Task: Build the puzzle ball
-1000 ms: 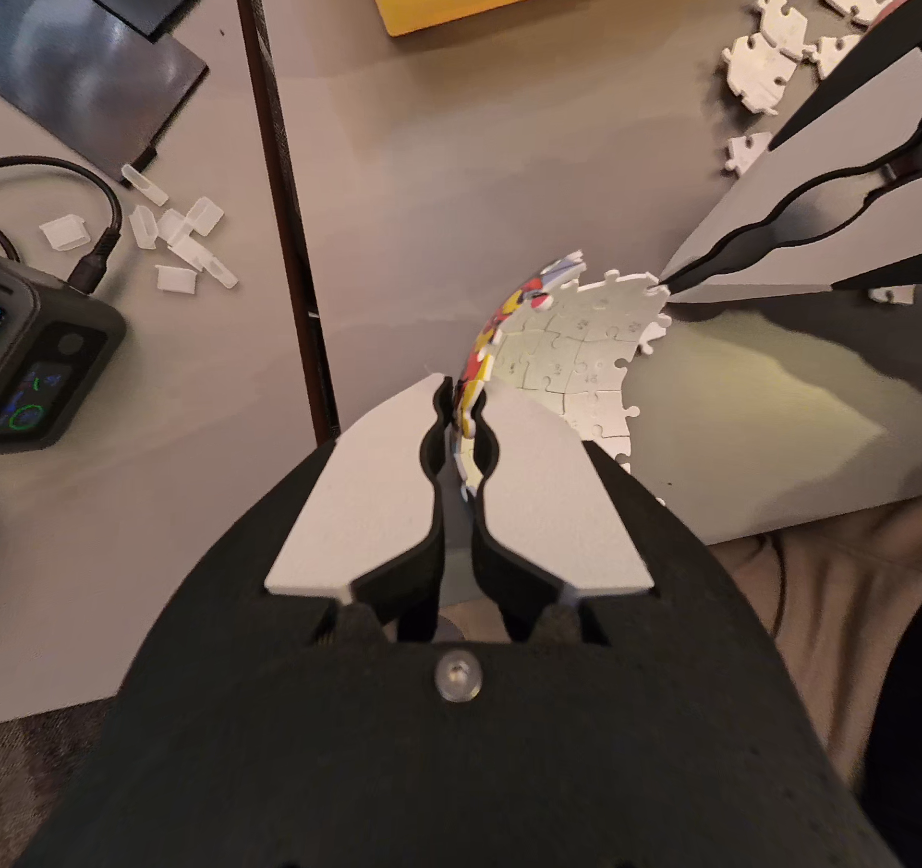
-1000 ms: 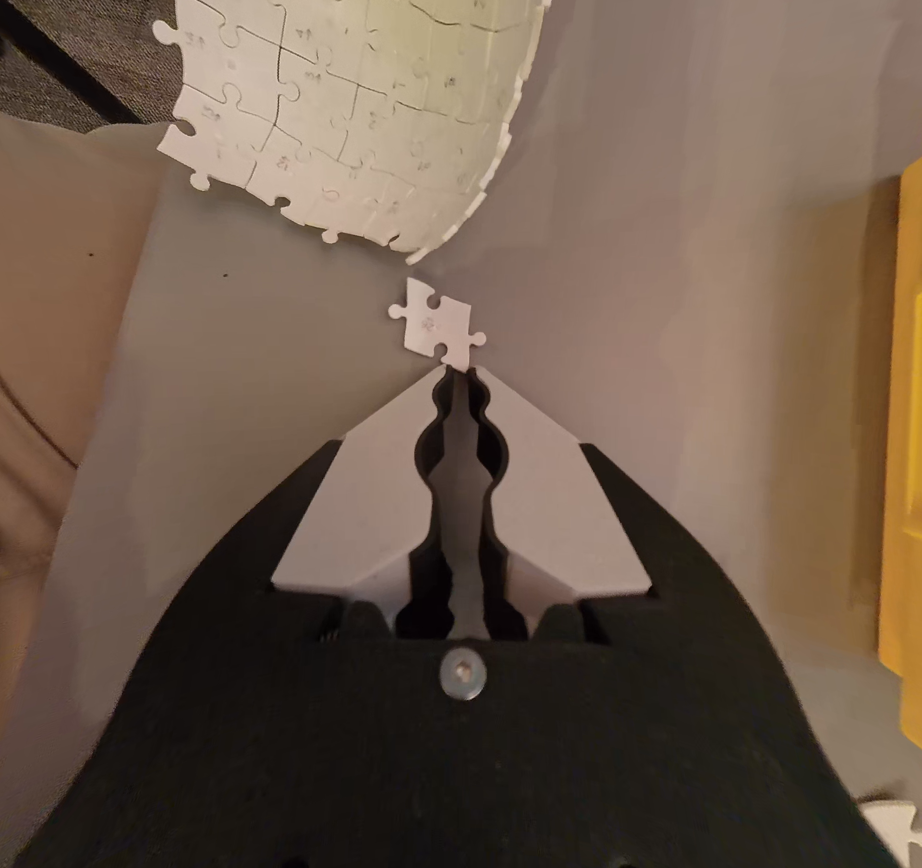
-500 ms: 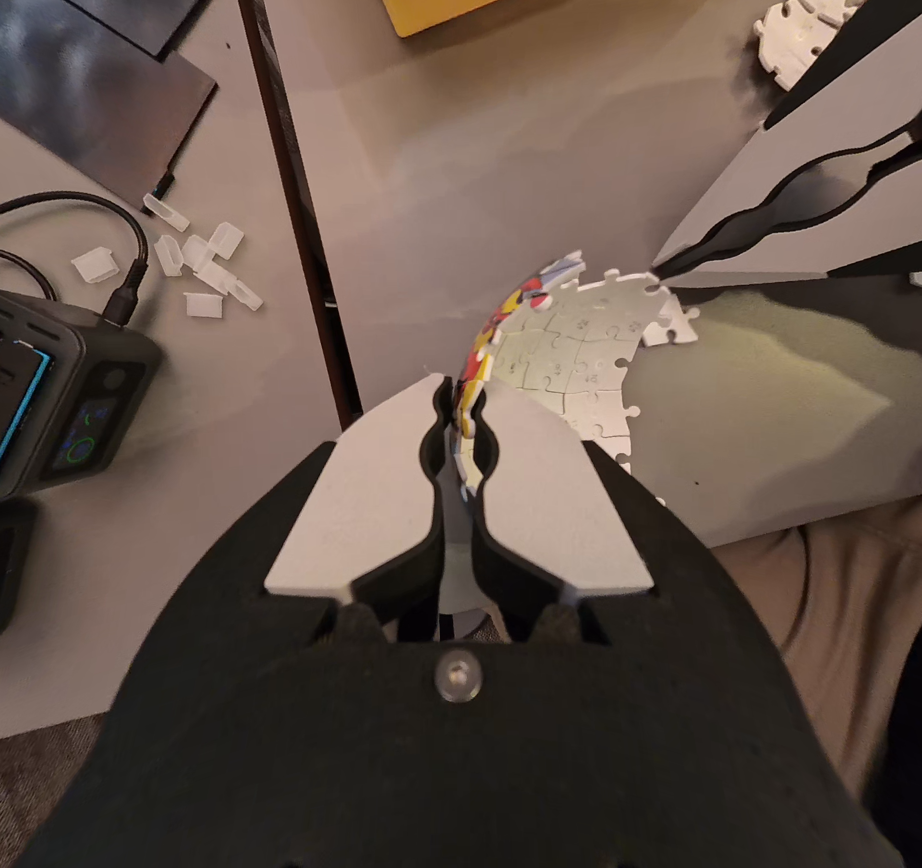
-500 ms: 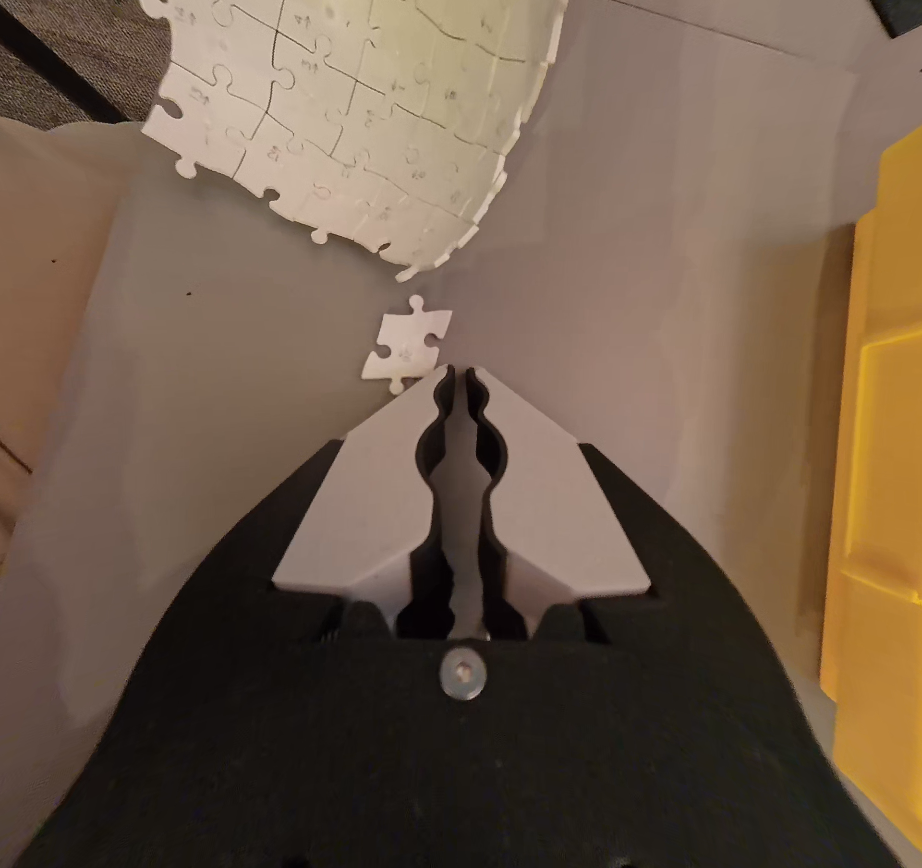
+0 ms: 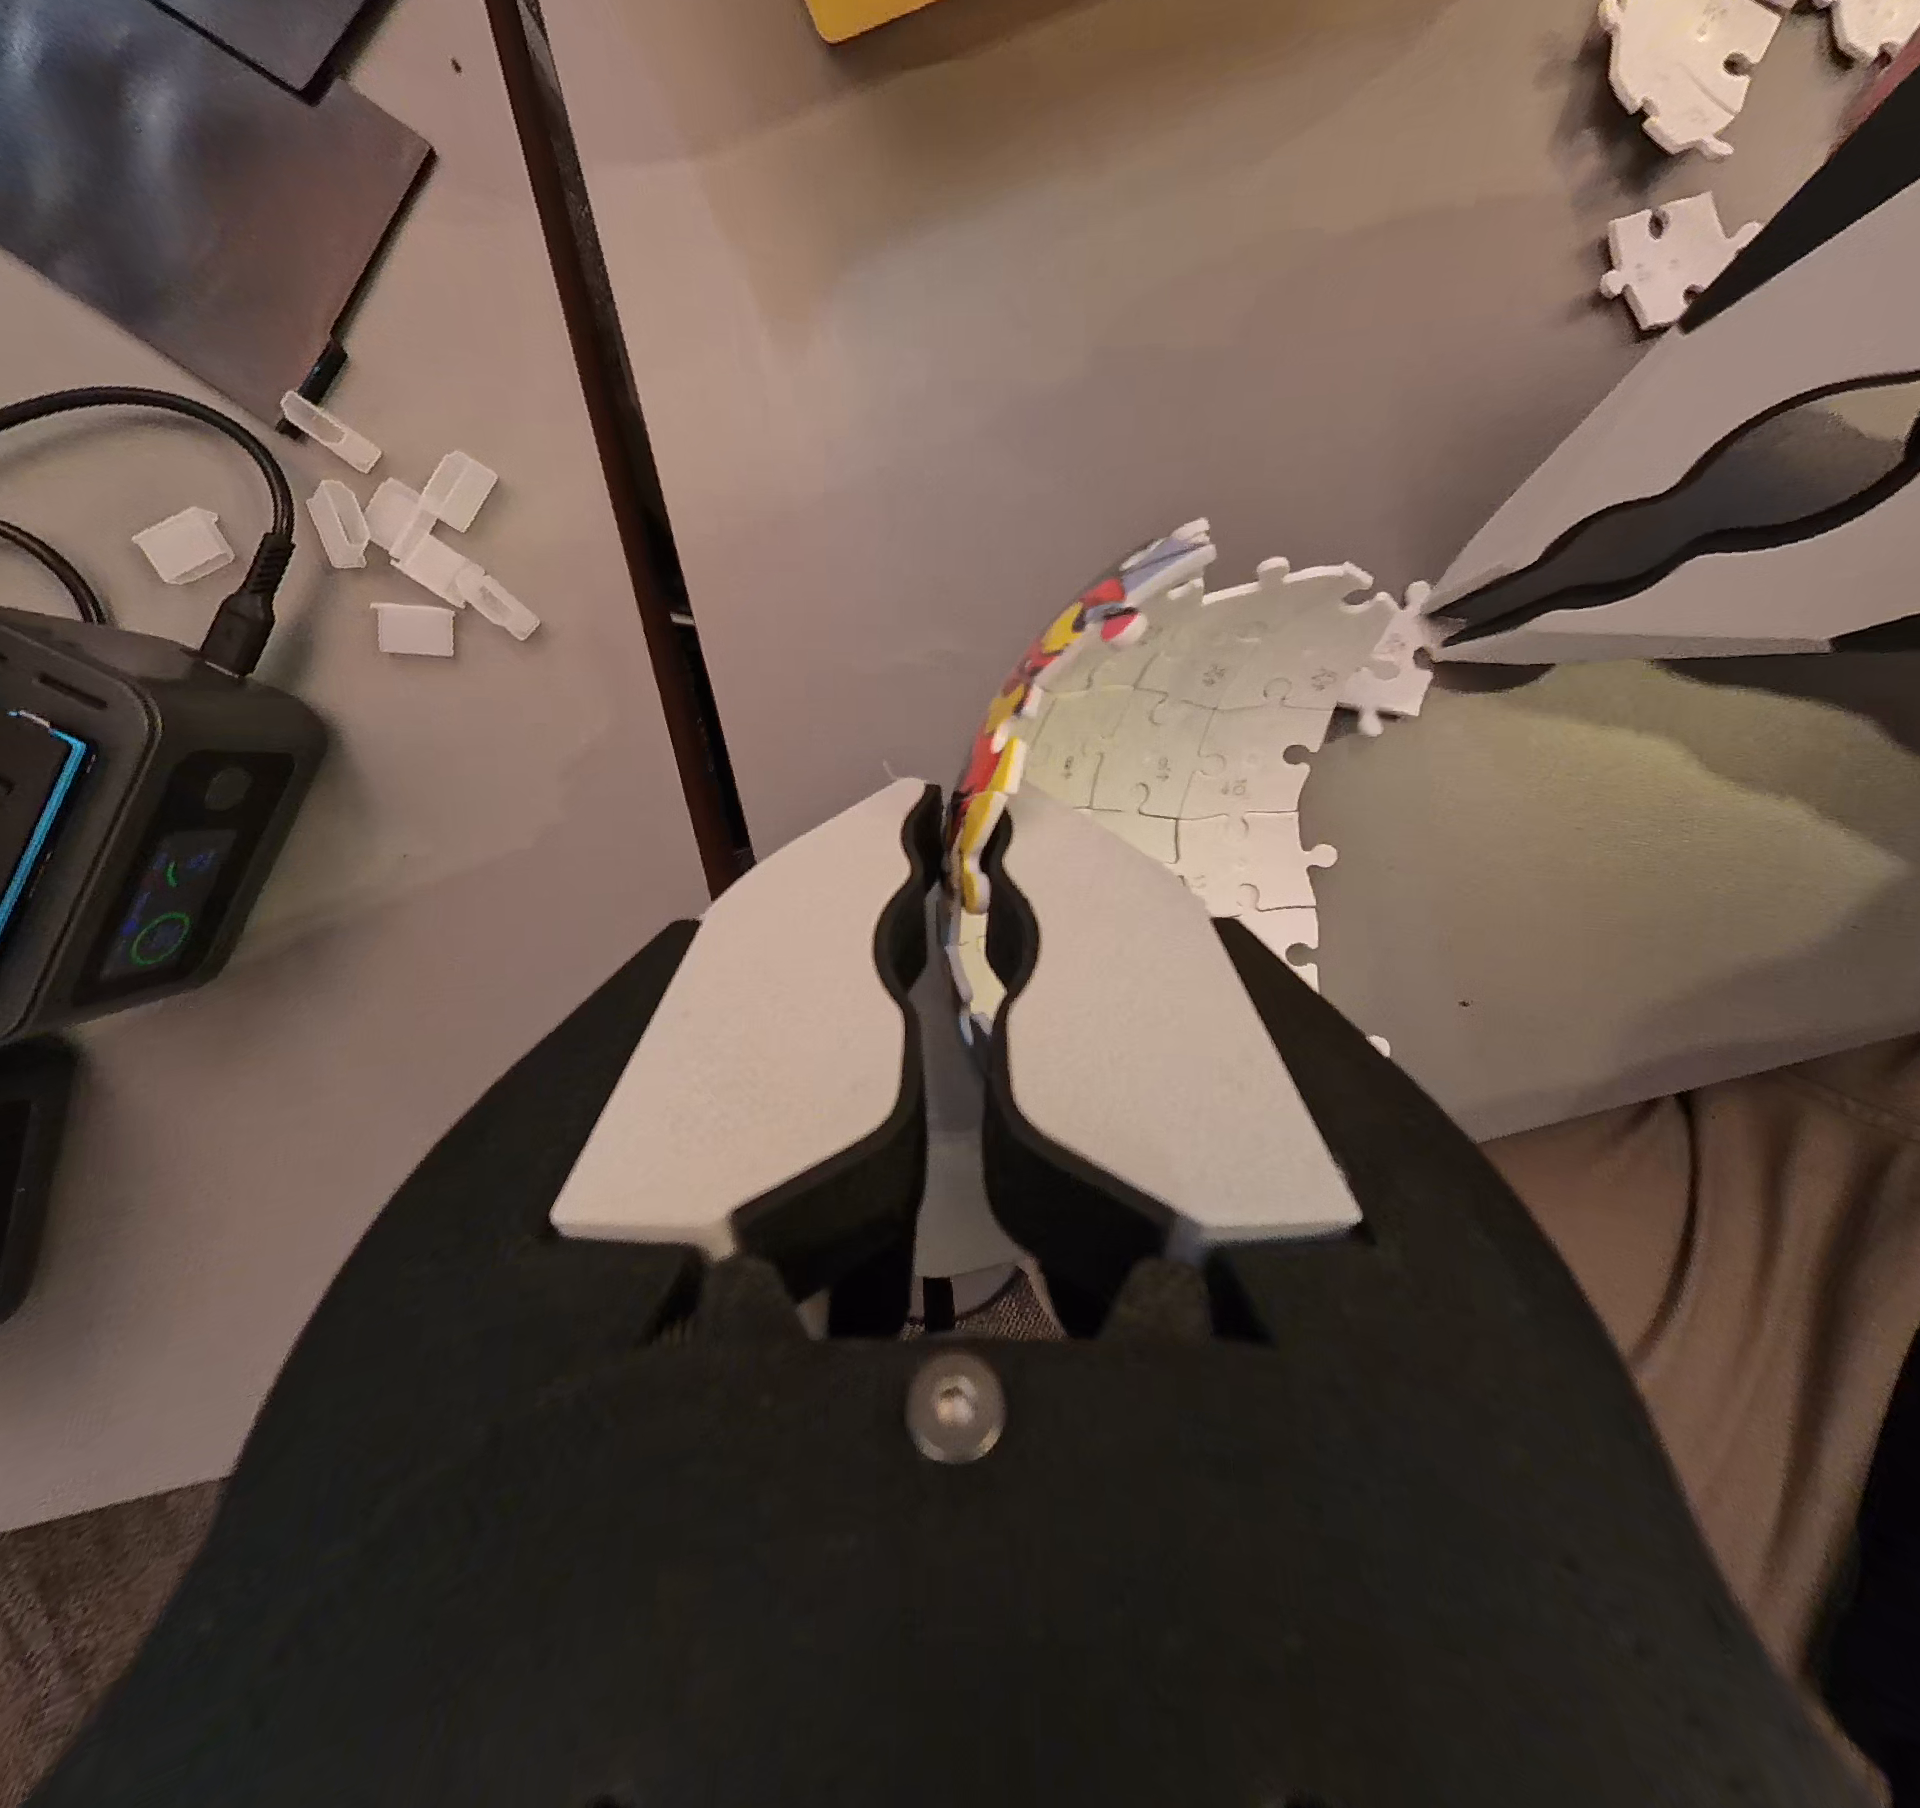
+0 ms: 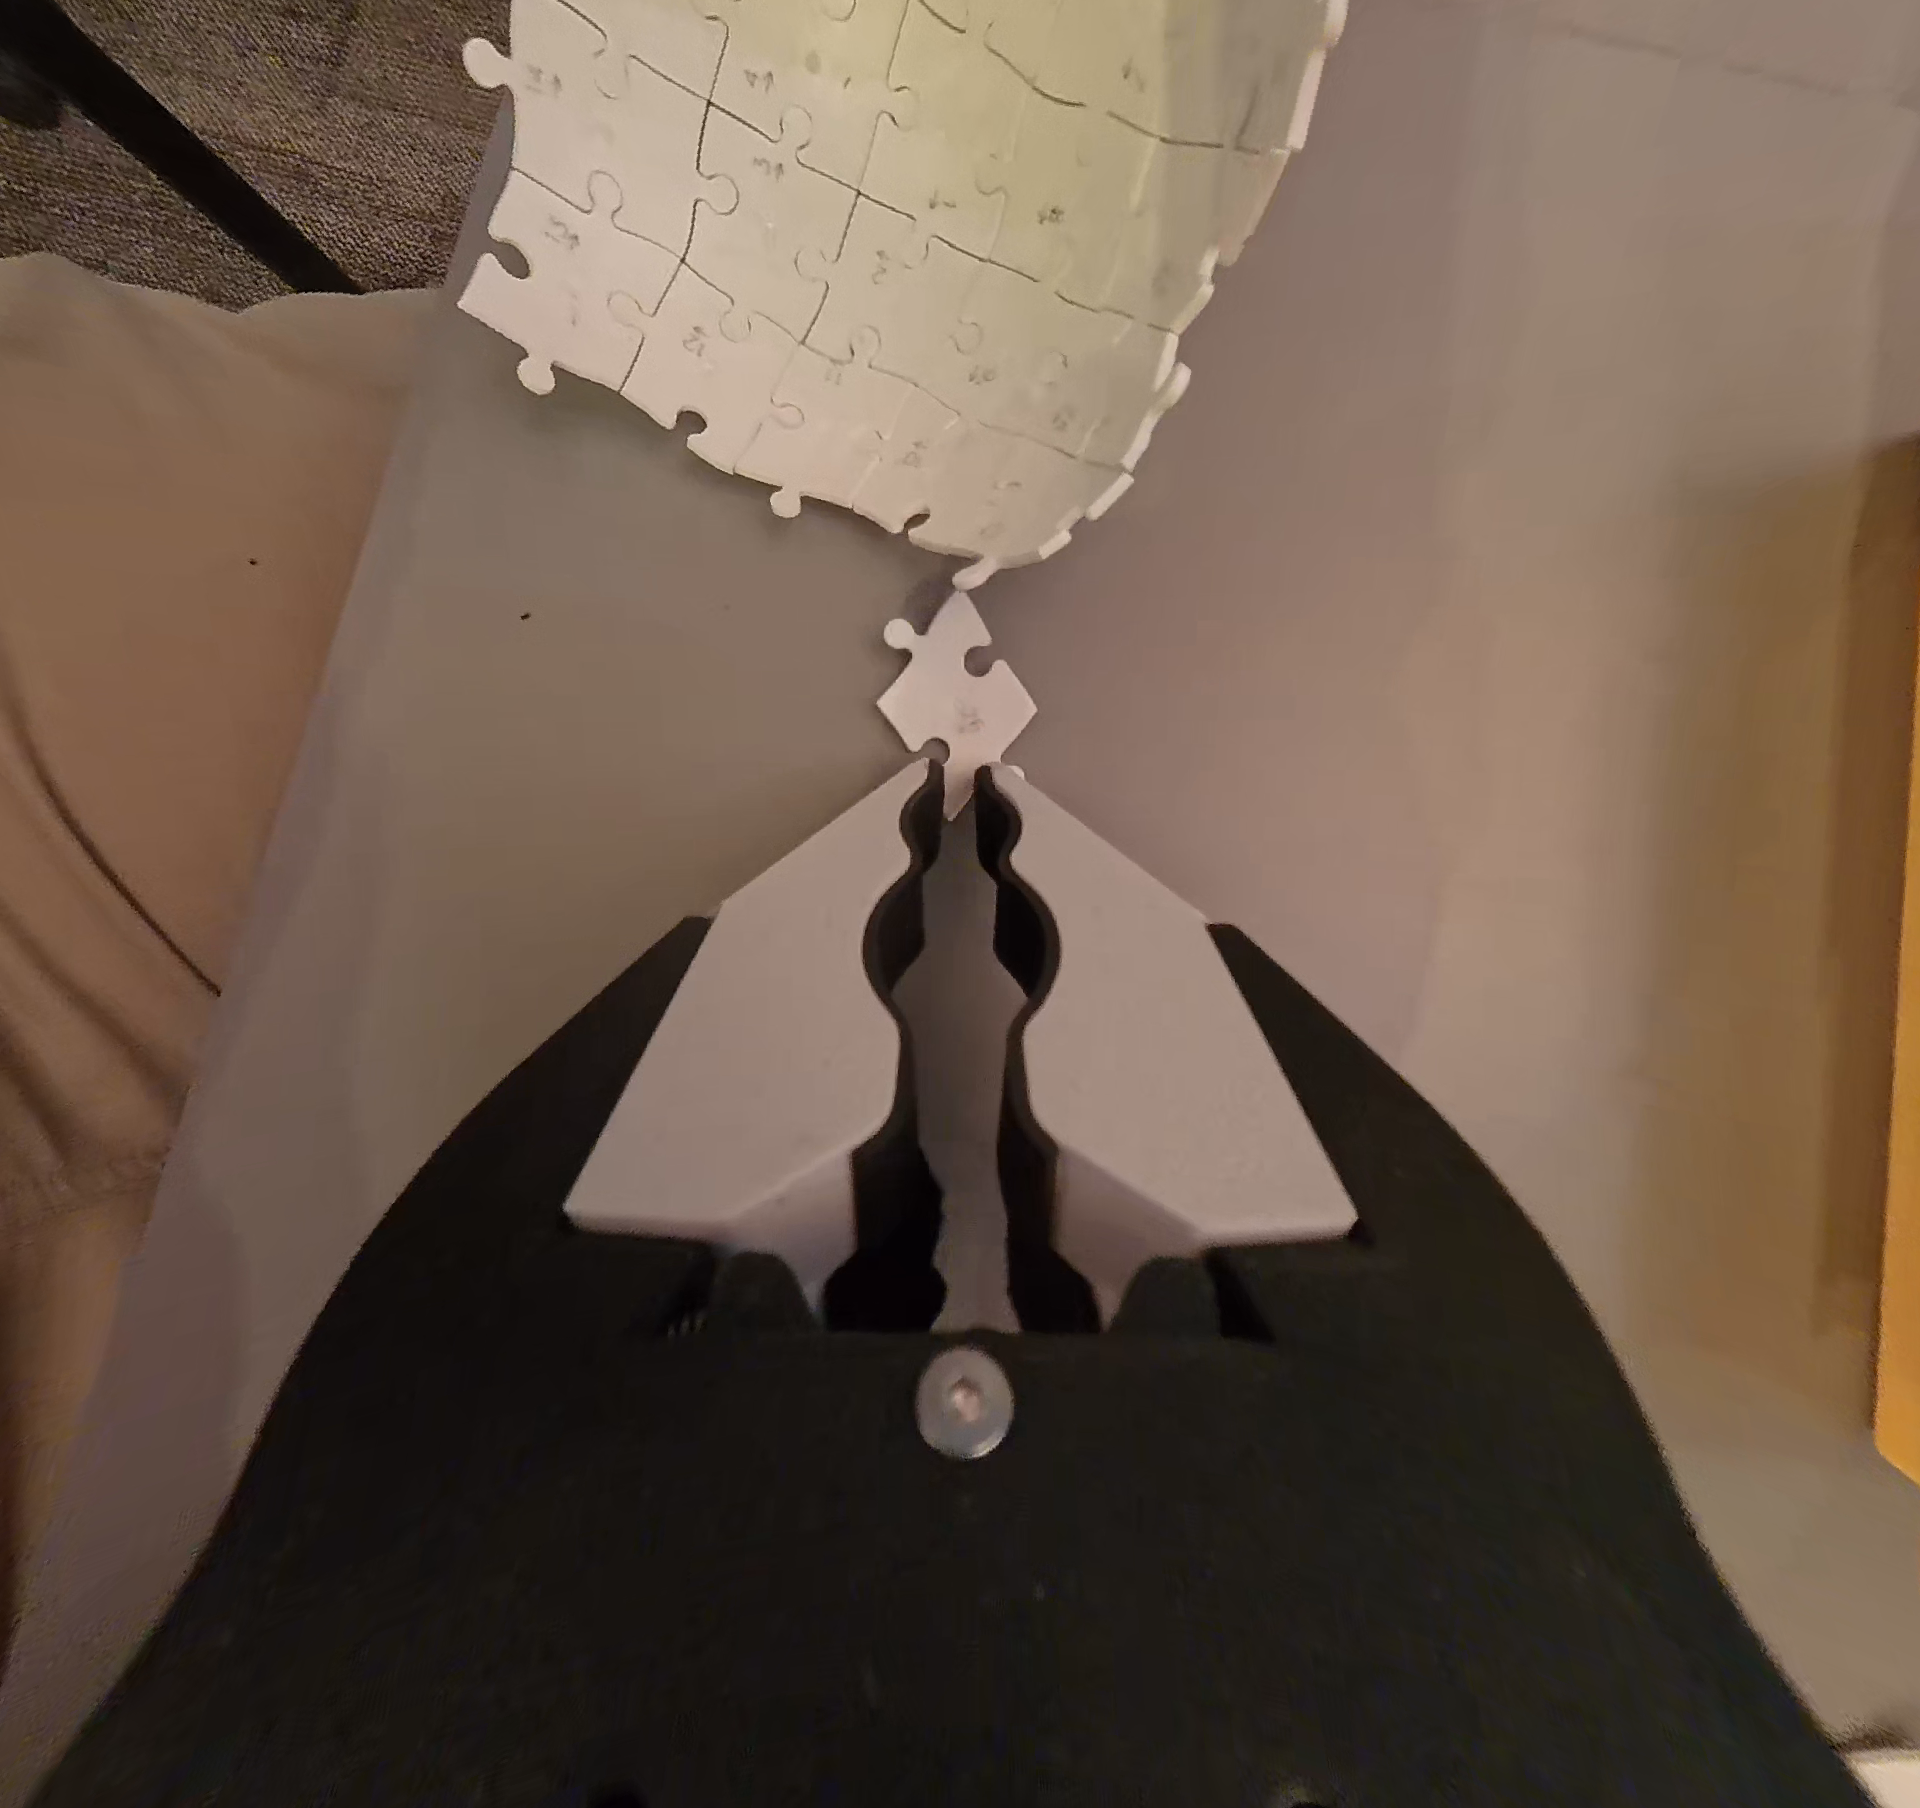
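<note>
grey table (image 5: 1039,324) | left jaws clamp one shell (image 5: 1174,719) | right jaws pinch one piece (image 6: 956,693)

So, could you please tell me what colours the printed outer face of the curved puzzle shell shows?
Red, yellow and some pale blue on the curved puzzle shell, clearest in the left wrist view; its inner face is plain white.

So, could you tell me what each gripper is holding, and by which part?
The left gripper clamps the curved puzzle shell by its rim. The right gripper pinches a loose piece by one corner.
</note>
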Available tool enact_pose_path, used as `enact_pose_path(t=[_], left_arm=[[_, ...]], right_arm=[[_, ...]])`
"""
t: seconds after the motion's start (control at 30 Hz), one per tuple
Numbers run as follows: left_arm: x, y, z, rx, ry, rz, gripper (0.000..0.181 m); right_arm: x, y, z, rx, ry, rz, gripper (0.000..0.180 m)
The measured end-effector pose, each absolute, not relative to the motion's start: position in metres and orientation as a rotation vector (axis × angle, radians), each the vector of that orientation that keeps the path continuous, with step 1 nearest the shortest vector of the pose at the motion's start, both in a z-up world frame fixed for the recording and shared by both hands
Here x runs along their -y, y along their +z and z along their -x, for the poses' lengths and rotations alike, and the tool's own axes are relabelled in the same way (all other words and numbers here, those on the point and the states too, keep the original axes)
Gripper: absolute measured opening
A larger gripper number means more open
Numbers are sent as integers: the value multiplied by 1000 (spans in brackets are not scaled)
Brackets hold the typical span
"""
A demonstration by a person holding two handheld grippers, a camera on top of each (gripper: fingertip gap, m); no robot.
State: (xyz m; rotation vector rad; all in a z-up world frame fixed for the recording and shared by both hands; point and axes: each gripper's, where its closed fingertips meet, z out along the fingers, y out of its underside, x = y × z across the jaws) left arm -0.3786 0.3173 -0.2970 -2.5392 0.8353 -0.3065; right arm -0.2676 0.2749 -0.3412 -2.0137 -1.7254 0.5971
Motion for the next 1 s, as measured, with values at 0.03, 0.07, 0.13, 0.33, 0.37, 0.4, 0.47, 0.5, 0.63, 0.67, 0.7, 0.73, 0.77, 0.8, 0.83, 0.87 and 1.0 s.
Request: enact_pose_path(t=[0.03, 0.07, 0.13, 0.33, 0.37, 0.4, 0.47, 0.5, 0.63, 0.67, 0.7, 0.73, 0.77, 0.8, 0.83, 0.87, 1.0], left_arm=[[-317, -297, 378, -838, -303, 2540, 6], [-317, -297, 378, -840, -300, 2539, 6], [-318, -296, 378, -842, -296, 2540, 6], [-318, -296, 377, -842, -293, 2540, 6], [-318, -296, 377, -841, -293, 2541, 6], [-318, -296, 378, -839, -293, 2542, 6], [-318, -296, 379, -834, -293, 2543, 5], [-318, -296, 380, -832, -292, 2543, 5], [-318, -296, 380, -830, -293, 2543, 5], [-318, -296, 380, -830, -294, 2543, 5], [-318, -296, 380, -831, -295, 2542, 6], [-317, -296, 380, -831, -296, 2542, 5], [-317, -296, 380, -831, -296, 2542, 5], [-317, -296, 380, -831, -296, 2543, 5], [-317, -296, 381, -830, -295, 2543, 5], [-317, -296, 381, -829, -296, 2542, 5], [-317, -296, 381, -829, -297, 2541, 5]], right_arm=[[-274, -341, 268, 1722, 601, 2014, 4], [-274, -341, 268, 1721, 602, 2017, 4], [-272, -341, 268, 1717, 608, 2021, 4], [-264, -341, 269, 1705, 637, 2035, 3], [-263, -341, 270, 1693, 642, 2047, 3], [-261, -341, 270, 1689, 646, 2054, 3], [-258, -341, 271, 1675, 652, 2069, 3], [-256, -341, 272, 1665, 654, 2081, 3], [-248, -341, 275, 1673, 665, 2079, 3], [-247, -341, 276, 1669, 674, 2084, 4], [-245, -341, 277, 1664, 694, 2090, 4], [-243, -340, 278, 1662, 711, 2091, 4], [-242, -338, 279, 1658, 723, 2088, 4], [-241, -336, 280, 1649, 736, 2089, 4], [-241, -335, 279, 1638, 739, 2096, 4], [-242, -335, 279, 1635, 735, 2100, 4], [-243, -339, 278, 1644, 720, 2107, 4]])
